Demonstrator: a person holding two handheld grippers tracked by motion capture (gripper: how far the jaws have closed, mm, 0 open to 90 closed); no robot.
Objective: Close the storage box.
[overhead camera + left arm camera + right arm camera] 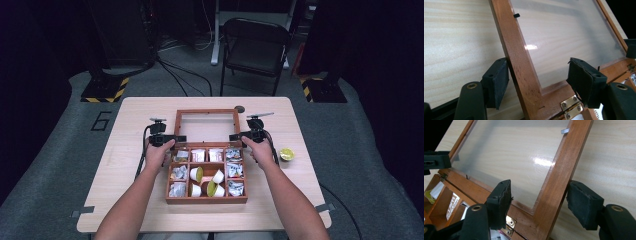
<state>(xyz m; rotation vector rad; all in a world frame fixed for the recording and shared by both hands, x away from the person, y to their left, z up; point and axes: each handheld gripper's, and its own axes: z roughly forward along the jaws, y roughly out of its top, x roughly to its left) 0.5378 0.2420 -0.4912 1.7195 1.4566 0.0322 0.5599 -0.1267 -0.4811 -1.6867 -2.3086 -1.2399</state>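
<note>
Wooden box [206,199] sits mid-desk [135,120], toward the near edge, its glazed lid [207,111] swung fully open and lying toward the far side. The lid is a reddish-brown wooden frame around a clear pane, joined to the box by brass hinges [570,105]. The divided compartments hold foil sachets and small paper cups.

Left tool [537,77] straddles the lid's left frame rail near the hinge: the outer pad touches the wood, the inner pad stands clear over the pane. No firm grip.

Right tool [541,200] straddles the right rail, both pads with gaps, holding nothing.

A yellow-lined cup [286,154] stands apart at right.
</note>
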